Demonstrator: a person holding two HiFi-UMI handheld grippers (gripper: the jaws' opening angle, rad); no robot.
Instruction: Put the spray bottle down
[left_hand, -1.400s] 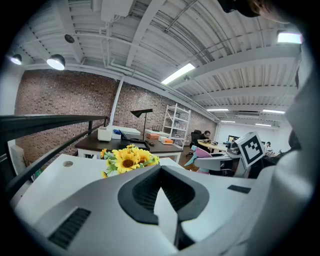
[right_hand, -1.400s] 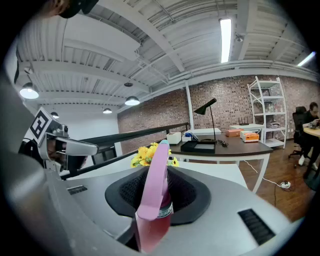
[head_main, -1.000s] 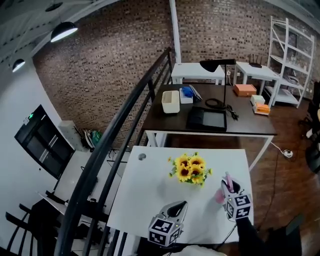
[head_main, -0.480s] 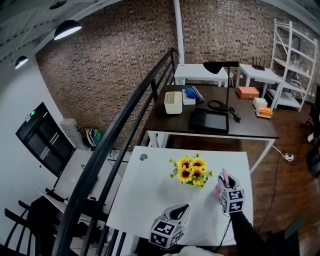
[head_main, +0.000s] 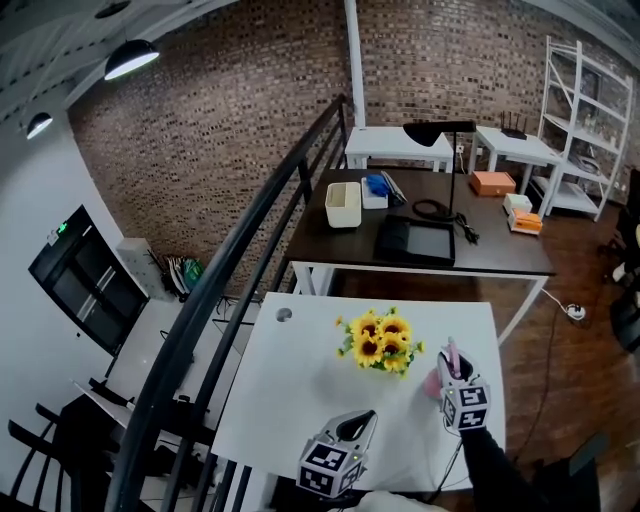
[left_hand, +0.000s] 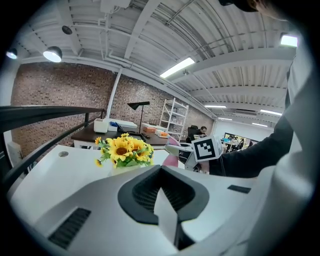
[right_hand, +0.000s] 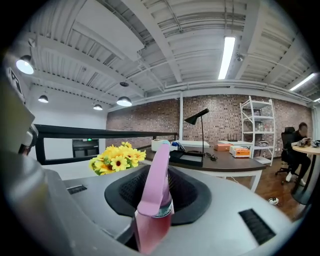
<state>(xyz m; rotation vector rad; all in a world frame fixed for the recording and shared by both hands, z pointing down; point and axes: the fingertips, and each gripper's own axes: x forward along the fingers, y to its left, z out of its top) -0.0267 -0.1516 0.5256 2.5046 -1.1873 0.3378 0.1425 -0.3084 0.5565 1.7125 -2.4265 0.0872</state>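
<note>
My right gripper (head_main: 452, 372) is shut on a pink spray bottle (head_main: 437, 384) over the right side of the white table (head_main: 290, 390), just right of the sunflowers (head_main: 380, 340). In the right gripper view the bottle (right_hand: 155, 200) stands upright between the dark pads, its long pink head rising above them. Whether its base touches the table I cannot tell. My left gripper (head_main: 358, 425) hovers near the table's front edge, jaws shut with nothing between them. The left gripper view shows the sunflowers (left_hand: 122, 149) ahead, with the bottle (left_hand: 171, 159) and the right gripper (left_hand: 176, 148) beyond them.
A dark railing (head_main: 250, 230) runs along the table's left side. A small round disc (head_main: 284, 314) lies at the table's far left corner. Beyond stands a dark desk (head_main: 500, 250) with a lamp (head_main: 440, 128), a white box (head_main: 342, 204) and a mat.
My right gripper with the bottle has shifted a little toward the sunflowers and slightly lower. The left gripper has stayed where it was.
</note>
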